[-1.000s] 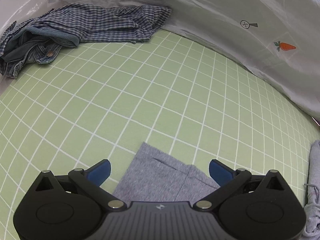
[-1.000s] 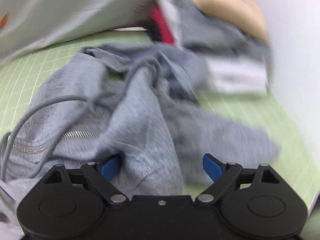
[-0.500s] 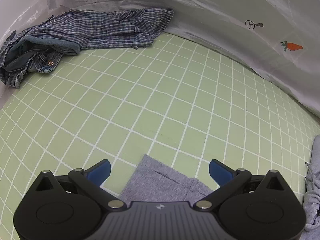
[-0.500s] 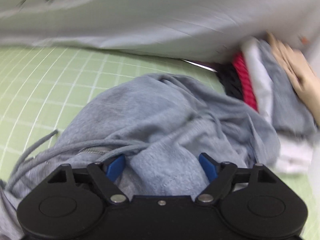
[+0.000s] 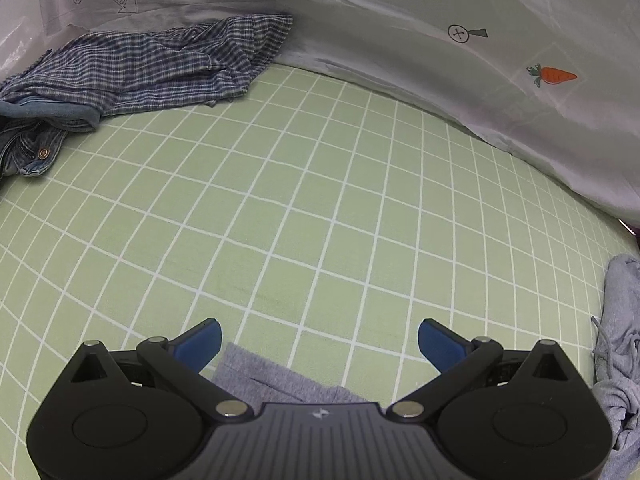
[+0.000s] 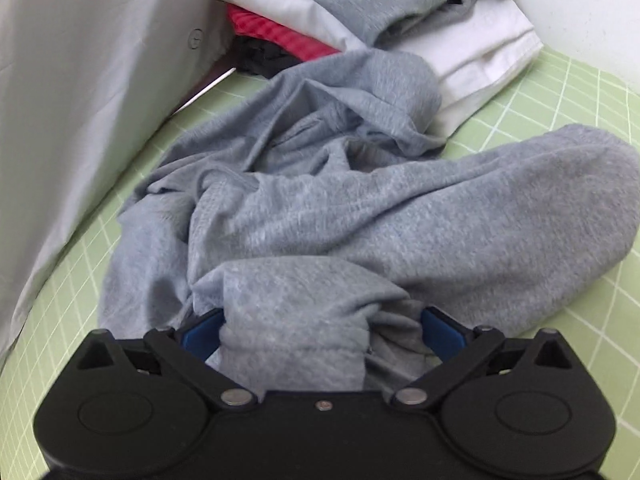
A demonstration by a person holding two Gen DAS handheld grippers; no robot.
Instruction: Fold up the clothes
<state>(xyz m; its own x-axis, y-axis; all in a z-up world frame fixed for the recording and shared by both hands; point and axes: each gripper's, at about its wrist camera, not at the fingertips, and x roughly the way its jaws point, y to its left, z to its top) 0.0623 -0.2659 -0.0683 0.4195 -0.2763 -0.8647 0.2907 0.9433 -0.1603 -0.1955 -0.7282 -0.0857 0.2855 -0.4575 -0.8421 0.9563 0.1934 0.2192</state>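
Pale green sheeting with a white grid (image 5: 320,208) covers the work surface, and a wrinkled white cloth backdrop (image 5: 400,40) printed with one orange carrot and some small marks rises behind it.

Your left gripper (image 5: 319,344) stands with its two blue pads wide apart and nothing pressed between them; a flat corner of grey fabric (image 5: 280,376) lies just under it. You have two garments piled at the far left: one blue-and-white checked shirt (image 5: 160,68) lying over one pair of blue denim jeans (image 5: 32,148).

Your right gripper (image 6: 320,332) is opening, its jaws at full spread, with a bunched fold of the crumpled grey fleece hooded sweatshirt (image 6: 360,208) sitting between the pads; whether the pads press on it, you cannot tell. The sweatshirt sprawls across the grid in front of you and reaches the left view's right edge.

Behind it sits one stack of folded clothes (image 6: 460,40): grey on top, white beneath, red and black at the bottom. That stack and the backdrop hem in the sweatshirt's far end.
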